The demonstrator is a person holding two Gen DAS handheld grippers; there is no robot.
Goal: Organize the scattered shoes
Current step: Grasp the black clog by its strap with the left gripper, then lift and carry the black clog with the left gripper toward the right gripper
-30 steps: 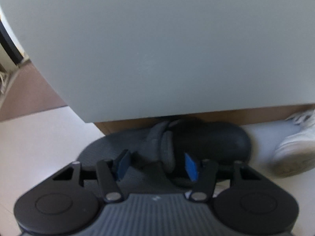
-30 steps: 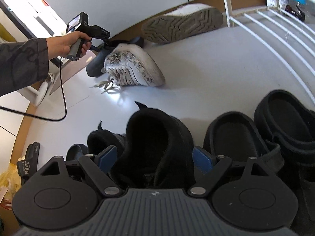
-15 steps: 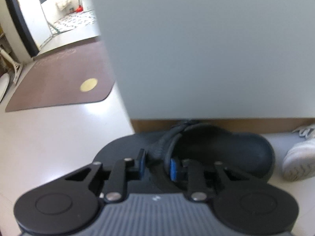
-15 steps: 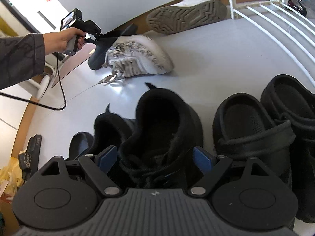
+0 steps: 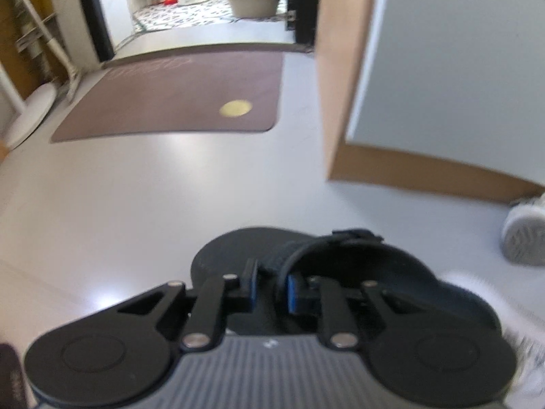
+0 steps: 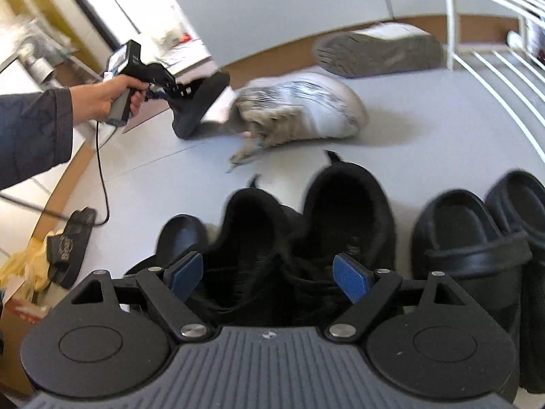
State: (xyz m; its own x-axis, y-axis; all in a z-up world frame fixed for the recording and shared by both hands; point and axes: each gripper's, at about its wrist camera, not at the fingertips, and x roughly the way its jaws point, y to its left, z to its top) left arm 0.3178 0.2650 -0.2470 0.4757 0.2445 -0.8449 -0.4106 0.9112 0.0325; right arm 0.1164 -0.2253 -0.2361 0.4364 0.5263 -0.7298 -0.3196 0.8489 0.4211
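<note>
One dark sandal (image 5: 340, 272) hangs pinched by its strap in the left gripper (image 5: 270, 286), lifted for carrying to the row, while the right gripper (image 6: 269, 272) gapes wide over the black shoes (image 6: 306, 225).

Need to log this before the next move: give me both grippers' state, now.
Left gripper: shut on the dark sandal by its strap, lifted.
Right gripper: open, jaws wide around the black shoes, holding nothing.

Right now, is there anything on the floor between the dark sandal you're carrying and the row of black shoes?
Mostly clear grey floor. The left gripper is shut on the dark sandal. Beside that path lies a white sneaker on its side, laces trailing toward the black shoes; it could get in the way.
</note>
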